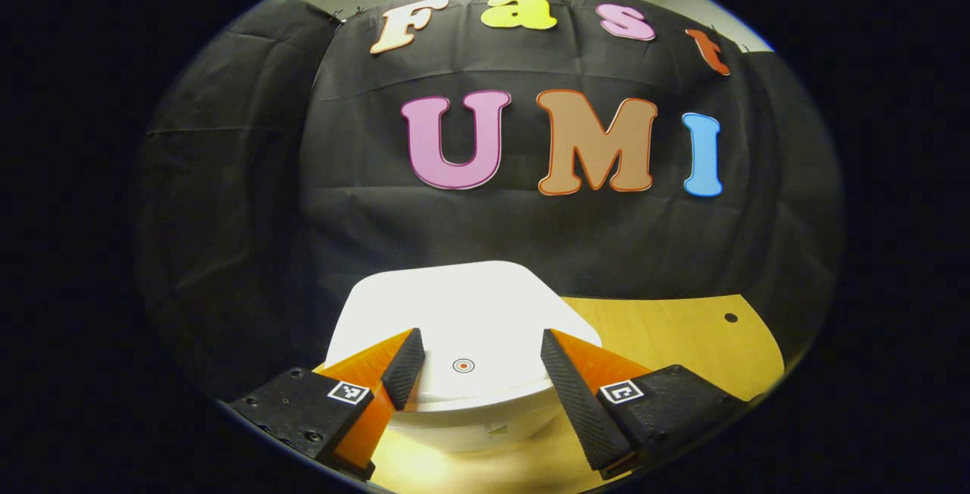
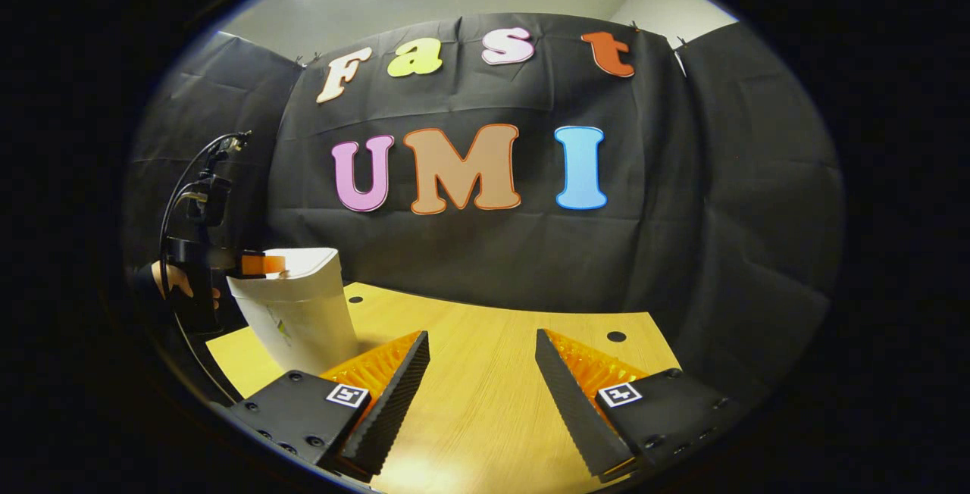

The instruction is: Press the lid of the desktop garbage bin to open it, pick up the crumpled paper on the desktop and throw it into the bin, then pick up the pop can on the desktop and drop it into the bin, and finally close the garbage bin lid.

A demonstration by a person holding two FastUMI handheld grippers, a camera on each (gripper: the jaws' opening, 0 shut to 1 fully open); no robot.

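The white garbage bin [image 1: 462, 320] stands on the wooden desktop with its lid down; a small round mark [image 1: 463, 365] sits near the lid's front edge. My left gripper [image 1: 483, 361] is open just above the lid, one finger on each side of the mark. In the right gripper view the bin [image 2: 299, 312] stands at the left, and the left gripper [image 2: 261, 263] rests at its top, held by a hand [image 2: 170, 282]. My right gripper [image 2: 481, 373] is open over bare desktop, nothing between its fingers.
The wooden desktop [image 2: 485, 342] has small dark holes [image 2: 616, 336] near its back edge. The black cloth wall closes in the back and both sides. Cables [image 2: 182, 191] rise from the left gripper's body.
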